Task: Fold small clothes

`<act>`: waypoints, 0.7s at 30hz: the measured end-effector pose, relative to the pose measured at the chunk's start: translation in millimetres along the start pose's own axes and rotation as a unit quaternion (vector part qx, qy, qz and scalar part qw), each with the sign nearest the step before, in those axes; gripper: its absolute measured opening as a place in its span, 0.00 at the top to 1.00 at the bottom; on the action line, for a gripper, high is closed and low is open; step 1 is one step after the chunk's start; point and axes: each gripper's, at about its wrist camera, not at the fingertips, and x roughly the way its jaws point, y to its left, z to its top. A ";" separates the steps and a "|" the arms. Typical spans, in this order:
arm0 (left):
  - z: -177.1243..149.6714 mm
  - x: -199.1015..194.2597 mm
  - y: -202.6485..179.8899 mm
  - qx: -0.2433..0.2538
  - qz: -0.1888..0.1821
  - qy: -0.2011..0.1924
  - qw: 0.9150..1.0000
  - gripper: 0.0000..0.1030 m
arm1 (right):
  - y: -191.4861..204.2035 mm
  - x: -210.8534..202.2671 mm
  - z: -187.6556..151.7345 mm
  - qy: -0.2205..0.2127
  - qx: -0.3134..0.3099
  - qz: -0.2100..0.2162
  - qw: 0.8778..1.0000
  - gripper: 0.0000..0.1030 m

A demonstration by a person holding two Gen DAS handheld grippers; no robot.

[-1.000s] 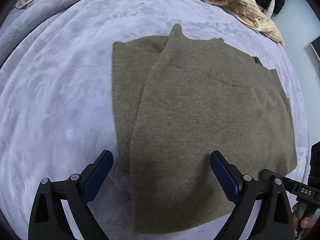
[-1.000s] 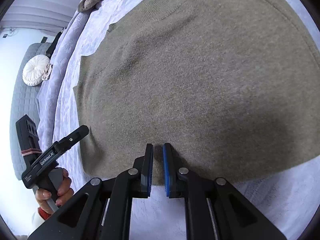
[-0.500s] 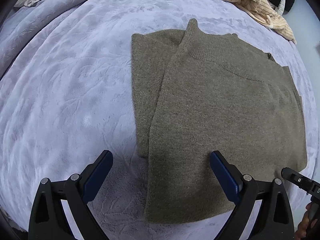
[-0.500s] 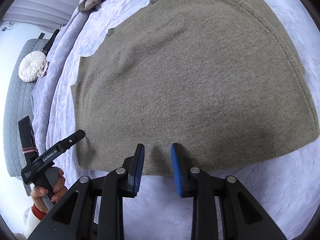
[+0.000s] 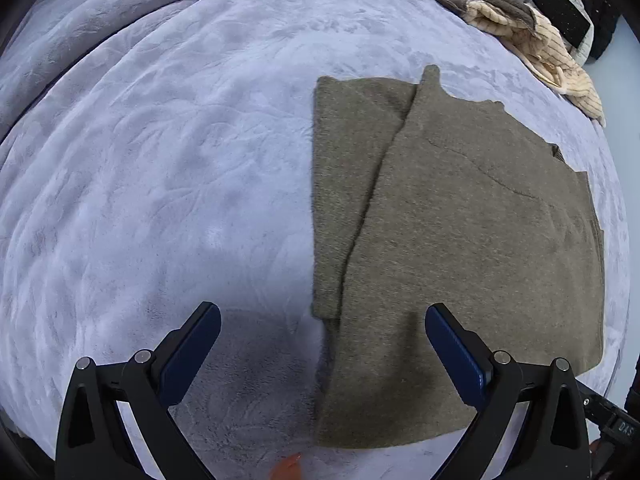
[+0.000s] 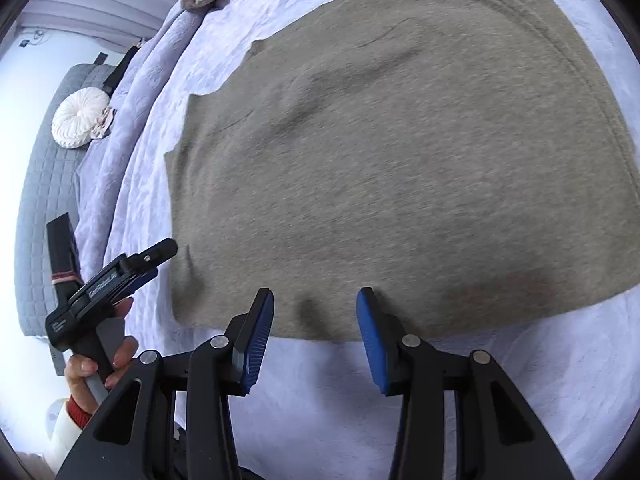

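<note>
While the right gripper (image 6: 316,334) lets go at the near hem, these are the points that matter for a neat release:

Sweater: olive knit sweater (image 5: 460,248) lies flat on the lilac bedspread (image 5: 160,160), one panel already folded over, its diagonal edge running from 12 toward 6 o'clock in the left wrist view.
Right gripper: jaws have just been opening, now about half apart, nothing pinched; the hem sits just past the tips at 12 o'clock.
Left gripper: (image 5: 320,356) wide open and empty, astride the sweater's near-left corner, at 9 o'clock in the right wrist view.
Doing it well: I'd judge it best to lift straight off so the blue pads don't drag the knit.
Risk: the soft bedspread may let the fold creep.
Clutter: other clothes (image 5: 520,36) heaped at 1 o'clock, well apart.
</note>
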 end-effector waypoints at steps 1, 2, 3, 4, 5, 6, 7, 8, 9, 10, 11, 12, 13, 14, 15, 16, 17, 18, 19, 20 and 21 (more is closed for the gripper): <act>-2.1 -0.6 2.4 -0.001 0.002 0.002 1.000 0.01 | 2.9 2.0 -0.9 0.003 -0.001 0.005 1.000 0.55; -2.2 0.1 4.4 -0.003 0.002 0.004 1.000 0.01 | 6.0 4.2 -2.1 0.007 -0.002 0.011 1.000 0.55; -2.5 0.5 6.6 -0.005 0.003 0.006 1.000 0.01 | 9.1 6.3 -3.5 0.011 -0.003 0.017 1.000 0.55; -3.4 0.6 8.1 -0.006 0.002 0.009 1.000 0.01 | 12.6 8.5 -5.1 0.015 -0.005 0.024 1.000 0.55; -3.9 1.1 9.6 -0.006 0.001 0.012 1.000 0.01 | 15.8 10.5 -6.8 0.018 -0.007 0.031 0.999 0.55; -4.7 2.3 11.0 -0.006 0.002 0.016 1.000 0.01 | 19.8 12.1 -9.5 0.023 -0.009 0.041 0.999 0.55; -5.4 3.2 12.6 -0.006 0.002 0.020 1.000 0.01 | 23.5 15.0 -11.3 0.029 -0.011 0.052 0.998 0.53; -8.7 3.0 16.9 -0.006 0.000 0.023 1.000 0.01 | 26.9 18.6 -13.3 0.036 -0.011 0.062 0.997 0.53; -10.4 3.8 18.1 -0.006 -0.004 0.028 1.000 0.01 | 30.4 23.1 -15.6 0.045 -0.010 0.073 0.996 0.51; -10.9 5.2 18.5 -0.007 -0.006 0.030 1.000 0.01 | 33.2 27.6 -17.8 0.053 -0.007 0.084 0.995 0.50; -12.4 4.9 19.8 -0.008 -0.004 0.031 0.999 0.01 | 35.6 31.3 -19.8 0.060 -0.004 0.092 0.994 0.50; -13.6 4.5 21.2 -0.010 0.000 0.031 0.999 0.01 | 37.8 35.3 -21.6 0.065 -0.003 0.096 0.993 0.50; -13.9 4.5 22.2 -0.013 0.006 0.030 0.999 0.01 | 39.9 38.8 -23.0 0.069 -0.003 0.099 0.993 0.50; -14.5 3.8 24.0 -0.013 0.015 0.027 0.999 0.01 | 41.7 42.3 -24.2 0.072 -0.003 0.100 0.992 0.50; -14.8 3.6 25.0 -0.012 0.018 0.026 0.999 0.01 | 43.1 45.2 -25.2 0.075 -0.001 0.103 0.992 0.50; -15.1 3.4 26.8 -0.011 0.021 0.025 0.999 0.01 | 44.0 47.6 -25.8 0.076 0.001 0.106 0.991 0.50; -15.3 3.4 28.4 -0.011 0.023 0.026 0.999 0.01 | 44.6 49.3 -26.4 0.077 0.005 0.109 0.991 0.50; -14.7 4.4 29.0 -0.011 0.023 0.027 0.999 0.01 | 44.3 51.3 -26.5 0.077 0.009 0.112 0.991 0.50; -14.8 4.6 30.7 -0.011 0.022 0.028 0.999 0.01 | 43.9 52.9 -26.4 0.078 0.013 0.114 0.990 0.50; -14.2 4.6 32.8 -0.011 0.018 0.031 0.999 0.01 | 43.8 54.1 -26.9 0.078 0.016 0.115 0.990 0.50; -13.4 4.7 34.6 -0.010 0.013 0.034 0.999 0.01 | 43.4 54.9 -27.1 0.078 0.020 0.115 0.990 0.50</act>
